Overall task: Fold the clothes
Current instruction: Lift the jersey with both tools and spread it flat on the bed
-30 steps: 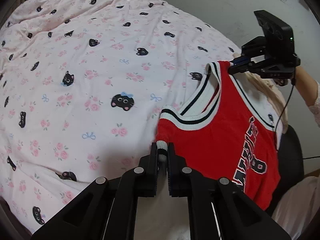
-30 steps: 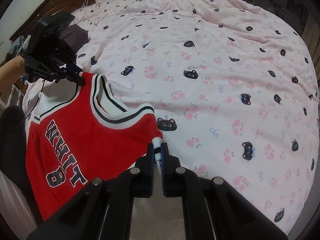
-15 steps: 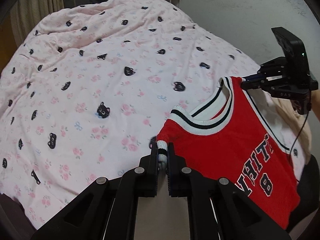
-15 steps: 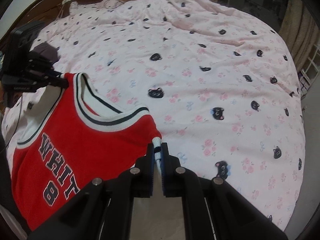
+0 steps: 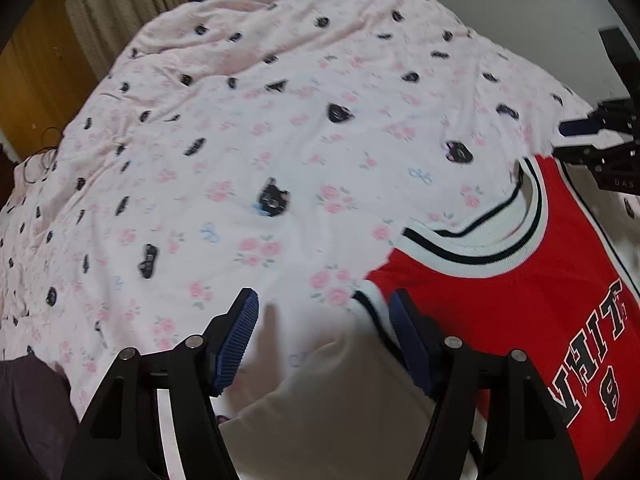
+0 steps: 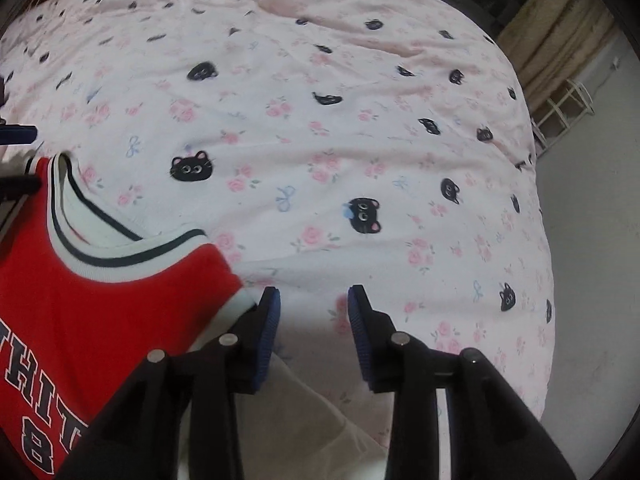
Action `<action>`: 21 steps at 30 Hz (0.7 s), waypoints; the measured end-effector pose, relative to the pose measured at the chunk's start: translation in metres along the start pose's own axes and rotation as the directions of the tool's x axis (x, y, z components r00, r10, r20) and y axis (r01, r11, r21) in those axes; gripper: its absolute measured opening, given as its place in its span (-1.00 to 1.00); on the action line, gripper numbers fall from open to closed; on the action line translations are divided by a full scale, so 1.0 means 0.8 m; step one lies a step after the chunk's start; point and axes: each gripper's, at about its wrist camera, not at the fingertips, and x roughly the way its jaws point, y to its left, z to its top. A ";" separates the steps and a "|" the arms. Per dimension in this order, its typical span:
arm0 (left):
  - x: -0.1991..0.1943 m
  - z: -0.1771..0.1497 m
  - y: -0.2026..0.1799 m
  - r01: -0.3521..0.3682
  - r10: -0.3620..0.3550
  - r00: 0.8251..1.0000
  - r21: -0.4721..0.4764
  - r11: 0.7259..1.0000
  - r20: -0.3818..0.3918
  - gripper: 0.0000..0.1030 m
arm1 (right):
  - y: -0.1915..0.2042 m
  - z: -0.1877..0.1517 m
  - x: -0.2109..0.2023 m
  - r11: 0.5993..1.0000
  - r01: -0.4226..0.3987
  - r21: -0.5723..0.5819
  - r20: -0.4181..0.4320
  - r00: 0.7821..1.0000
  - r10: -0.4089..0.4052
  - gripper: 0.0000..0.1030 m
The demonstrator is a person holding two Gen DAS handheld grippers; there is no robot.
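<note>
A bed is being covered by a pink quilt [image 6: 360,128] (cat-and-rose print); beige curtains [image 6: 560,36] are hanging beyond.

Pretty clearly a bedroom in someone's home. Most of both views is a big bed [image 6: 360,128] under a pink quilt [image 5: 280,140] printed with black cat faces, roses and bows. Beige curtains [image 5: 120,4] hang behind it, there's a wooden door [image 5: 36,60], plus a white wire rack [image 6: 564,112] by the plain wall.
</note>
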 end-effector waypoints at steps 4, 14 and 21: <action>-0.037 -0.008 0.020 0.008 -0.007 0.999 -0.025 1.000 0.045 0.24 | -0.030 -0.015 -0.016 0.997 -0.031 0.076 0.011 0.999 0.030 -0.21; -0.155 -0.094 -0.006 0.090 -0.082 0.990 -0.058 0.994 0.118 0.32 | -0.051 -0.088 -0.101 0.981 -0.083 0.177 0.059 0.996 0.074 -0.21; -0.211 -0.175 -0.055 0.143 -0.130 0.981 -0.085 0.986 0.142 0.34 | -0.021 -0.159 -0.172 0.973 -0.150 0.174 0.125 0.984 0.130 -0.21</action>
